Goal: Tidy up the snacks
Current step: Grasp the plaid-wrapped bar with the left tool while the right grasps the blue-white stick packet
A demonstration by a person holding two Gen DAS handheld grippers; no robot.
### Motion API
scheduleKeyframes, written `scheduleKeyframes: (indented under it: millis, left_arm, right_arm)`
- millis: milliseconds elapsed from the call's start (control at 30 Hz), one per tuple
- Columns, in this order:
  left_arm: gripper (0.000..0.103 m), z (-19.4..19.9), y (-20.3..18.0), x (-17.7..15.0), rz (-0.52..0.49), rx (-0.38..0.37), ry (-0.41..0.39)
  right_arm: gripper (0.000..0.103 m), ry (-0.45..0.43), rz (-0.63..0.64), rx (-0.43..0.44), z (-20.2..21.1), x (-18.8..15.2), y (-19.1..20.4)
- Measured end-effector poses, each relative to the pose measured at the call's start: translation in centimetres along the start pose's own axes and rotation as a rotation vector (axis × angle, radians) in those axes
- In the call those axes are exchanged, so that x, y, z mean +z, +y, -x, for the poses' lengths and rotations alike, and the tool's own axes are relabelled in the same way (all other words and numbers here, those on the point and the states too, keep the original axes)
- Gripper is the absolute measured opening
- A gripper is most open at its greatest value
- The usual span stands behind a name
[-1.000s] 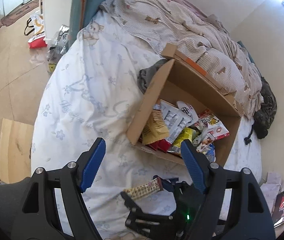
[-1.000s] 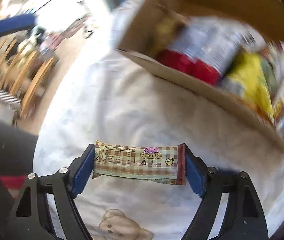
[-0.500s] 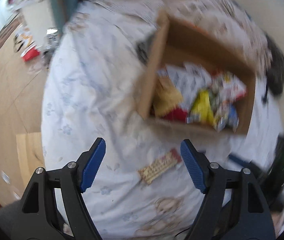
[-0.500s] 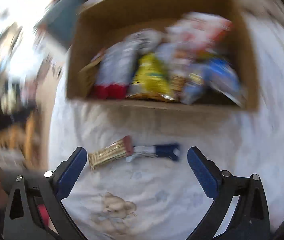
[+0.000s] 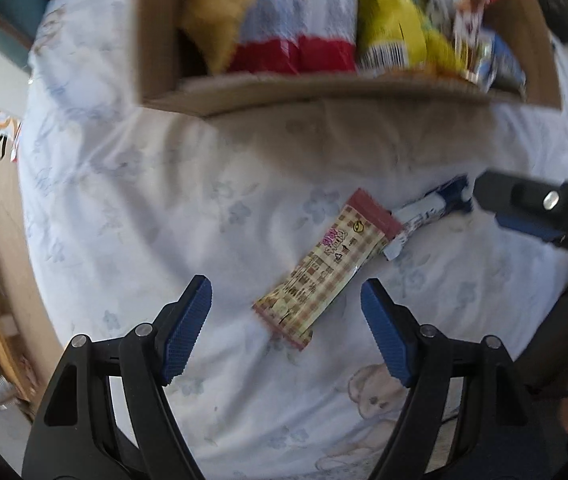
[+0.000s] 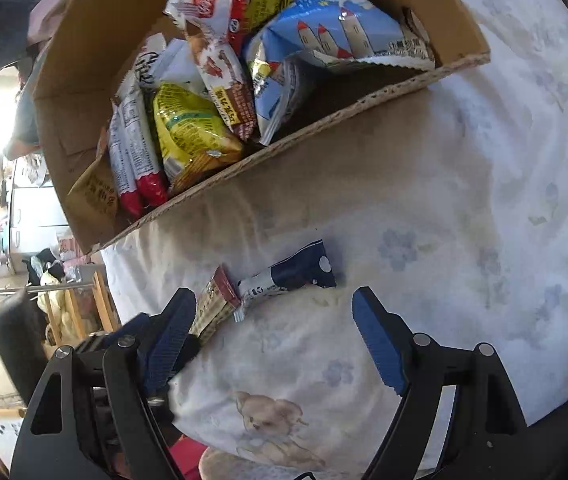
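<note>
A box (image 6: 367,100) full of snack bags (image 6: 188,132) sat on the bed (image 6: 463,200). In front of the box, two small snack bars lay end to end and touching: the checked bar (image 5: 323,264) and the dotted bar (image 6: 291,276).

Home bedroom (floral bedsheet (image 5: 132,184), wooden furniture (image 6: 96,304))

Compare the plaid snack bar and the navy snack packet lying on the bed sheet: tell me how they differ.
The plaid snack bar has a tan checked wrapper with dark red ends; the navy snack packet is white and navy. The plaid bar looks wider and longer than the navy packet. The plaid bar lies in front of the open left gripper; the navy packet lies farther off, nearer the right gripper. Both rest flat on the sheet outside the cardboard box, ends meeting.
</note>
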State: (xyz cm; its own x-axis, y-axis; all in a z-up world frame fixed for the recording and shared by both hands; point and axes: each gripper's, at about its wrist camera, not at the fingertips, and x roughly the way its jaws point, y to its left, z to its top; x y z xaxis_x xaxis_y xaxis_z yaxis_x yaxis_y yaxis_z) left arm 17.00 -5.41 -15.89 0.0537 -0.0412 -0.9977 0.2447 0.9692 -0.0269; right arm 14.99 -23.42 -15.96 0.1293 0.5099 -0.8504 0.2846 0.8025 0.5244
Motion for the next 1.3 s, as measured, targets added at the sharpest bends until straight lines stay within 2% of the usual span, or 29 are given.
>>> scheduleKeyframes:
  millis: [100,233,267,300,333,400,600,767,867,1033,1100,1167,1233,1300]
  left_arm:
    - [0.072,-1.5,-0.9,0.1,-0.055,0.037,0.017]
    - [0.067,-2.5,-1.5,0.0,-0.078,0.047,0.020]
    - [0.051,-2.5,-1.7,0.0,-0.094,0.038,0.011]
    - [0.025,-2.4,-1.9,0.0,-0.109,0.033,0.007]
    - [0.023,-2.2,-2.2,0.0,-0.122,0.046,0.006]
    - [0.022,-1.2,-2.2,0.0,-0.086,0.051,-0.014]
    - [0.022,3.1,-0.3,-2.4,0.038,-0.062,-0.066]
    - [0.022,5.6,2.7,-4.1,0.182,-0.073,-0.133]
    - [0.022,6.7,5.0,-4.5,0.266,-0.064,-0.173]
    - [0.022,8.2,7.1,-4.2,0.340,-0.046,-0.233]
    - [0.022,8.1,7.1,-3.9,0.352,-0.049,-0.232]
    - [0.022,8.1,7.2,-3.6,0.366,-0.064,-0.225]
    - [0.022,7.9,7.1,-3.2,0.368,-0.070,-0.223]
    - [0.022,8.1,7.3,-3.1,0.372,-0.075,-0.226]
  right_arm:
    - [0.083,-0.009,0.012,-0.012,-0.3,0.7,0.4]
    - [0.083,-0.010,0.004,-0.015,-0.7,1.0,0.9]
    - [0.083,-0.011,0.003,-0.014,-0.6,1.1,0.9]
    - [0.083,-0.012,0.007,-0.012,-0.3,1.1,0.7]
    - [0.083,-0.012,0.013,-0.012,-0.2,1.2,0.7]
    - [0.083,-0.014,0.025,-0.014,-0.1,1.2,0.5]
    - [0.083,-0.031,0.063,0.001,1.3,1.3,0.3]
    - [0.083,-0.044,0.183,-0.005,2.7,1.0,2.5]
    - [0.083,-0.028,0.355,-0.061,3.3,0.6,4.9]
    - [0.081,-0.012,0.825,-0.224,2.2,-1.5,10.3]
    - [0.079,0.041,0.920,-0.264,0.3,-1.9,10.8]
    - [0.073,0.092,0.983,-0.304,-1.7,-2.3,10.7]
    - [0.071,0.136,1.040,-0.380,-3.8,-2.7,10.3]
    - [0.071,0.164,1.088,-0.420,-5.2,-2.8,10.0]
